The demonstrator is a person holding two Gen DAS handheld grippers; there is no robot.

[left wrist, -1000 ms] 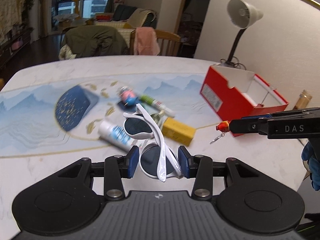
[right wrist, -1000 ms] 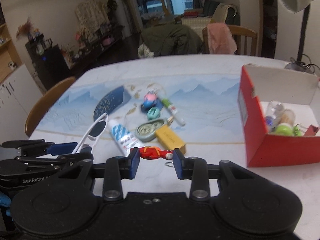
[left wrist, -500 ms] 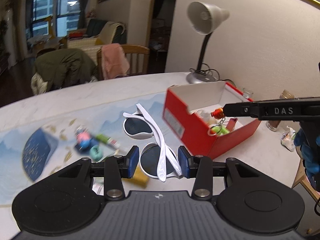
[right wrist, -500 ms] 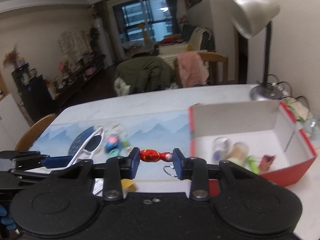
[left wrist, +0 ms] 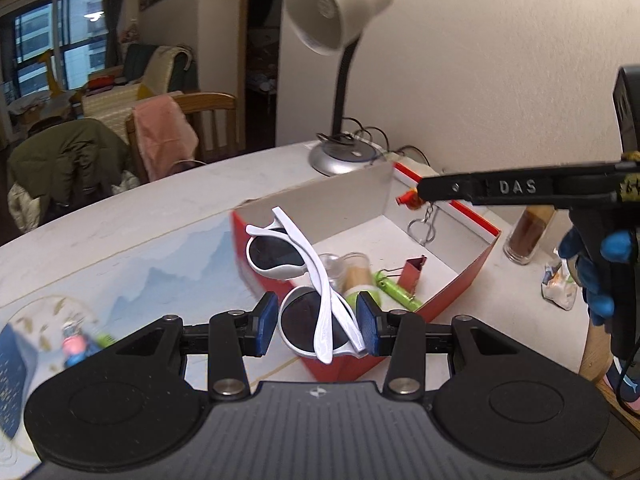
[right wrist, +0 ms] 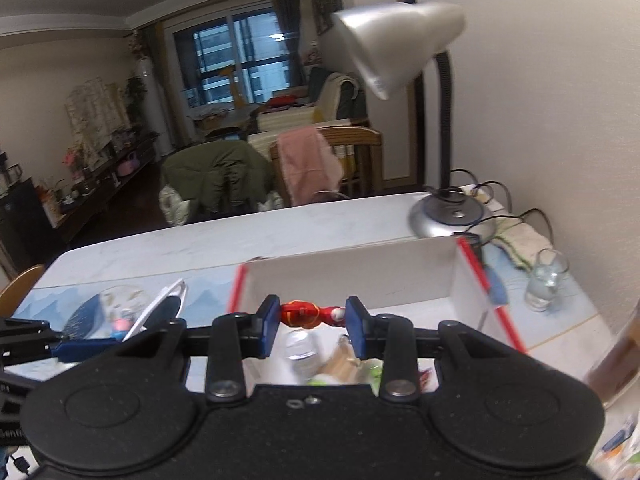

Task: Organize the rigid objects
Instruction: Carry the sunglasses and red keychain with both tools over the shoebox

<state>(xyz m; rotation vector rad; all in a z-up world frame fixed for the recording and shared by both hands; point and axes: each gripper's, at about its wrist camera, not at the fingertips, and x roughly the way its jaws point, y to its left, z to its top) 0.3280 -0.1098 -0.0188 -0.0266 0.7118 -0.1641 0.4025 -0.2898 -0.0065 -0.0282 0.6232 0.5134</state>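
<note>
1. Two grippers hang over the red box (left wrist: pixel 460 280) on the pale surface (left wrist: pixel 160 208), both tilted downward.
2. The left gripper (left wrist: pixel 318 322) has its blue pads closed on a pair of white sunglasses (left wrist: pixel 308 276), pinching the nearer lens and the folded arms; the far lens sticks out ahead, above the box's near corner.
3. The sunglasses' long axis runs away from the gripper, toward the box's white back wall.
4. The right gripper (right wrist: pixel 312 318) is closed on a small red figure keychain (right wrist: pixel 306 314), which lies crosswise between the pads, above the box's interior. In the left wrist view its metal ring dangles below the fingertips.
5. A blue-gloved hand (left wrist: pixel 600 264) grips the right tool's handle at the frame's edge.
6. Inside the box lie a clear jar (left wrist: pixel 334 264), a green tube (left wrist: pixel 396 290) and a red binder clip (left wrist: pixel 414 274); the right wrist view blurs them and the gripper's body covers the box's near part.
7. A desk lamp (right wrist: pixel 400 44) stands behind the box.
</note>
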